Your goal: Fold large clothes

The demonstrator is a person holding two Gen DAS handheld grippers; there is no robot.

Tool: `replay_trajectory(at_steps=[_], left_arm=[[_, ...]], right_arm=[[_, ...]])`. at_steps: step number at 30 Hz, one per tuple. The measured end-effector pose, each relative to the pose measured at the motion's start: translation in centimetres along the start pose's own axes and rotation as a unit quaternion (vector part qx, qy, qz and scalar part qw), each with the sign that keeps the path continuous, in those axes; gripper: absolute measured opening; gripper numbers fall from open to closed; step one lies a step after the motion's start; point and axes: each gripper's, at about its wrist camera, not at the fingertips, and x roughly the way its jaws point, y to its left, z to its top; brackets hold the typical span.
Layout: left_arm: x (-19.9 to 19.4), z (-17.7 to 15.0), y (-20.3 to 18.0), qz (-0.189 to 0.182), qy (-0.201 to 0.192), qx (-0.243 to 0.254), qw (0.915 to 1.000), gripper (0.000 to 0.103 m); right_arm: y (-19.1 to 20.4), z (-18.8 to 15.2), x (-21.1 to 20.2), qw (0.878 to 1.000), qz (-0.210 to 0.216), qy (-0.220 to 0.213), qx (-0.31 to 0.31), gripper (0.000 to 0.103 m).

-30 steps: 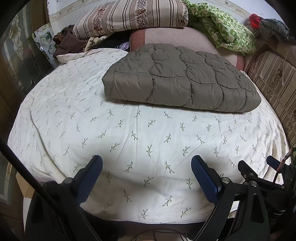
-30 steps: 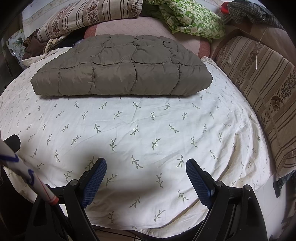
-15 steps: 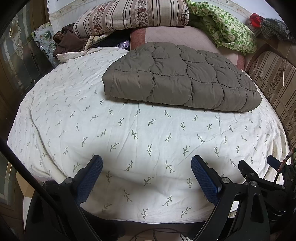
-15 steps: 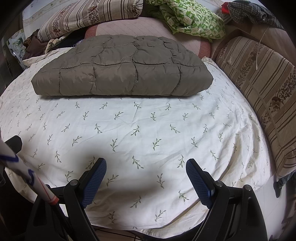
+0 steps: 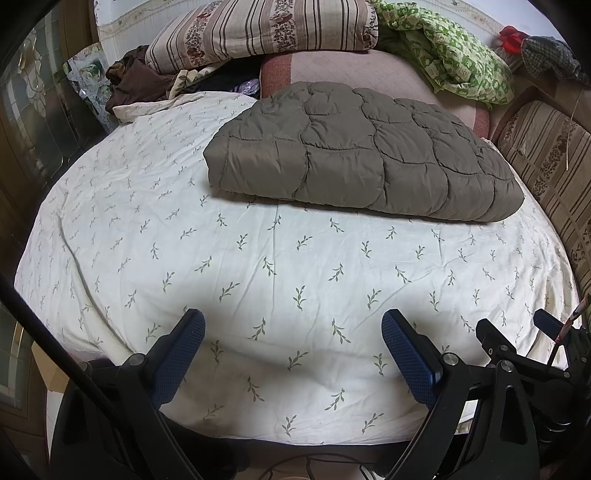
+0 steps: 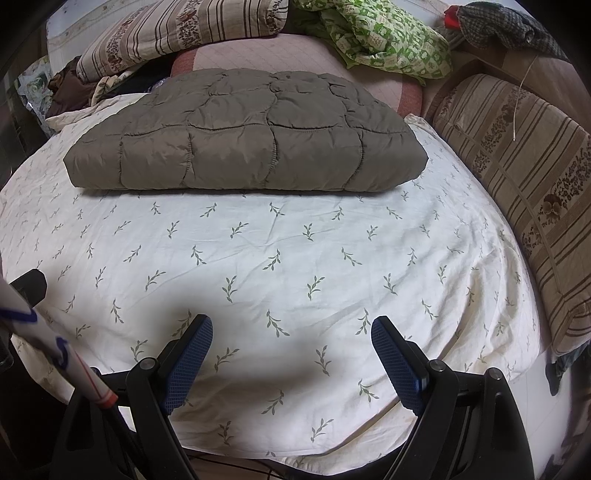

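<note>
A grey-brown quilted padded garment (image 5: 364, 162) lies folded into a thick flat bundle on the far half of the bed, its long axis running left to right across the mattress. Its near edge is a rounded fold facing the grippers; which end is collar or hem cannot be made out, and no sleeves or openings show. It rests on a cream sheet (image 5: 258, 258) printed with small green sprigs, well apart from both grippers. Behind it a pink cushion (image 5: 369, 70) is partly covered by the bundle's far edge. Further back lie a striped pillow (image 5: 266, 29), a green patterned cloth (image 5: 458, 62) and, at far left, dark crumpled clothes (image 5: 136, 81) too jumbled to identify. A striped bolster (image 6: 524, 177) runs along the right side, cut off by the frame. The left gripper (image 5: 293, 326) and right gripper (image 6: 291, 326) hang over the near sheet edge, jaws spread wide, holding nothing.
</note>
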Motion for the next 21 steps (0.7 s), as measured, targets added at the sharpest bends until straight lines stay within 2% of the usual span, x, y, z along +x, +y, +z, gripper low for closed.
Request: replay_trajectory(at_steps=[21], left_arm=[[0.43,-0.16,-0.01,0.004,0.005,-0.003,1.0,0.096]], right_arm=[[-0.13,-0.05,0.09,1.0,0.008,0.0,0.003,0.091]])
